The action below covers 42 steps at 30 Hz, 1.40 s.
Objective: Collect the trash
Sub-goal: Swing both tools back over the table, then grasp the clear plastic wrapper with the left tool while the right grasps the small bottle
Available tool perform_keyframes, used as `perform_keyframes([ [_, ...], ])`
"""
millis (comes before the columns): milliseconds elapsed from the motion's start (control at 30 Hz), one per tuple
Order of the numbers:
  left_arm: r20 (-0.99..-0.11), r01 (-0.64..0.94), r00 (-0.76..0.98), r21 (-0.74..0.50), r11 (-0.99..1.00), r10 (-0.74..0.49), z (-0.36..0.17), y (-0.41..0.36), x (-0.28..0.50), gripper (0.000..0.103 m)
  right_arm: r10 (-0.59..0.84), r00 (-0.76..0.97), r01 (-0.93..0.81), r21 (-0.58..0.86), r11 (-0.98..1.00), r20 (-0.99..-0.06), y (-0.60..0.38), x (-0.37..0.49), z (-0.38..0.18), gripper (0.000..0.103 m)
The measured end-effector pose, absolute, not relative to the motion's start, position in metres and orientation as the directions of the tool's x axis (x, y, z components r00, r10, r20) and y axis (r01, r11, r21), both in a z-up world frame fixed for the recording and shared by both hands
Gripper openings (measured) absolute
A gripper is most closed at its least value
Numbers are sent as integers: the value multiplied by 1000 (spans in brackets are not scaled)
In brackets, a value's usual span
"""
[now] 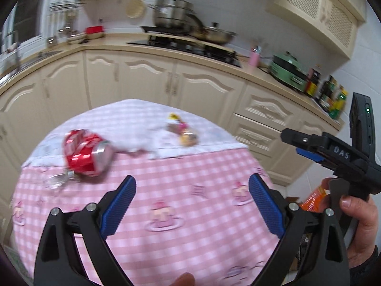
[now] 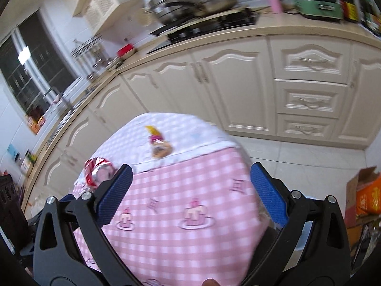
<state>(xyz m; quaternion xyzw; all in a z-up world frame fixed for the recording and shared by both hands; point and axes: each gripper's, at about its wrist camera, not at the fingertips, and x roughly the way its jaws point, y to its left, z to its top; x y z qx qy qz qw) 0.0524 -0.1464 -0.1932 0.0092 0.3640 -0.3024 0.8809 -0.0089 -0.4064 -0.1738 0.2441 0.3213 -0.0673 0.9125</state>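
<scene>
A crushed red soda can [image 1: 87, 155] lies on the left of a small table with a pink checked cloth [image 1: 166, 190]; it also shows in the right wrist view [image 2: 98, 170], partly behind my finger. A crumpled clear wrapper [image 1: 56, 181] lies beside the can. A snack wrapper [image 1: 183, 132] lies near the far edge, also seen in the right wrist view [image 2: 159, 145]. My left gripper [image 1: 193, 200] is open and empty above the cloth. My right gripper [image 2: 190, 190] is open and empty; it also shows from the side in the left wrist view [image 1: 309, 147], beyond the table's right edge.
Cream kitchen cabinets [image 2: 238, 83] and a counter with a stove and pots [image 1: 181, 23] stand behind the table. A cardboard box with orange packaging [image 2: 366, 195] sits on the tiled floor to the right.
</scene>
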Motion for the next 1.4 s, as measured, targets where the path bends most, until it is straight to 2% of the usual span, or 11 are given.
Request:
perform_keyframes([
  [200, -651, 449, 618, -166, 878, -440, -206, -85, 67, 93, 96, 771, 205, 388, 899, -630, -369, 19, -177, 97],
  [500, -710, 287, 647, -110, 952, -277, -246, -18, 112, 93, 145, 720, 161, 367, 916, -679, -338, 52, -199, 97],
  [800, -756, 264, 631, -4, 964, -176, -285, -5, 171, 93, 157, 685, 165, 362, 917, -711, -334, 75, -218, 97],
  [900, -767, 309, 596, -51, 950, -235, -291, -2, 185, 93, 159, 676, 169, 361, 917, -720, -335, 84, -223, 97],
  [967, -763, 345, 573, -106, 933, -299, -292, 0, 190, 76, 161, 669, 170, 360, 917, -726, -336, 90, -228, 97],
  [1000, -766, 365, 553, -129, 922, -327, -293, 0, 193, 64, 163, 667, 169, 360, 917, -727, -336, 93, -230, 97],
  [1033, -766, 372, 551, -130, 919, -331, -293, -1, 193, 60, 164, 665, 168, 360, 918, -729, -336, 97, -231, 97],
  [1067, -763, 379, 553, -128, 916, -335, -293, -1, 193, 51, 162, 664, 168, 357, 919, -730, -337, 102, -233, 97],
  [1167, -761, 397, 545, -137, 908, -353, -293, -1, 193, 15, 152, 656, 178, 346, 921, -740, -340, 118, -240, 97],
  [1200, -762, 398, 541, -140, 907, -355, -293, -1, 193, 9, 150, 653, 179, 344, 922, -742, -341, 123, -242, 97],
  [1400, -760, 389, 552, -128, 912, -342, -291, 6, 183, 9, 123, 641, 183, 307, 934, -757, -350, 162, -249, 97],
])
